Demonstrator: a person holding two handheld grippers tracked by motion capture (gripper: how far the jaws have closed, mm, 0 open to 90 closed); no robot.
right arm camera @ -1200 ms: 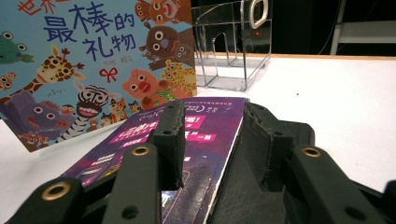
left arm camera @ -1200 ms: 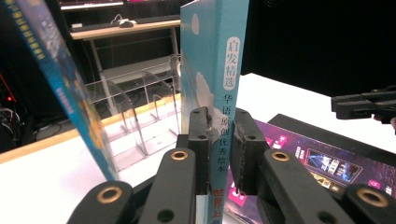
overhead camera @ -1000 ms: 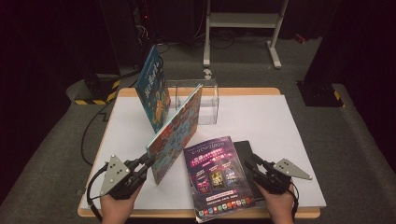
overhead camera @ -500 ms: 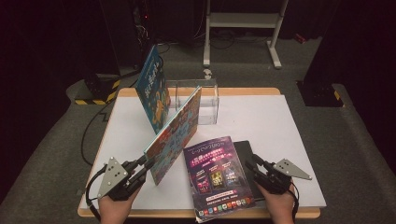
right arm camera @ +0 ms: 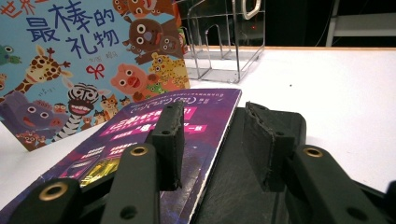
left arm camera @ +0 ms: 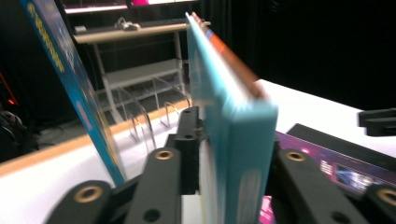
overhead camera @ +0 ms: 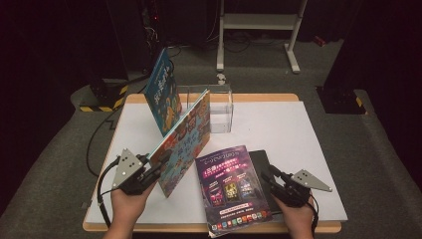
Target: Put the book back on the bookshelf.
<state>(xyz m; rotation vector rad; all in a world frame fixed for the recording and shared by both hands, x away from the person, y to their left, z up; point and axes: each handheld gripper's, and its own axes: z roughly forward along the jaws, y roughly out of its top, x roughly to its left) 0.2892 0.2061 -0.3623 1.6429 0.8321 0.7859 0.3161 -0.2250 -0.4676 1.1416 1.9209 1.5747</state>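
On the tabletop [overhead camera: 308,144], we stand a picture book up for the clear rack.

Our left gripper [overhead camera: 152,167] has the animal picture book [overhead camera: 184,142] on its lower edge near the front left, tilted, with the book between the jaws; these have just been opening, and we cannot tell if the pads still press. Our right gripper [overhead camera: 272,178], jaws partly apart, rests over the purple magazine [overhead camera: 231,186] and the black book [overhead camera: 261,162] beneath, gripping neither. To do this well, we should steady the cover before releasing, then guide it upright toward the clear rack [overhead camera: 216,107], clear of the blue book [overhead camera: 161,92] leaning there.
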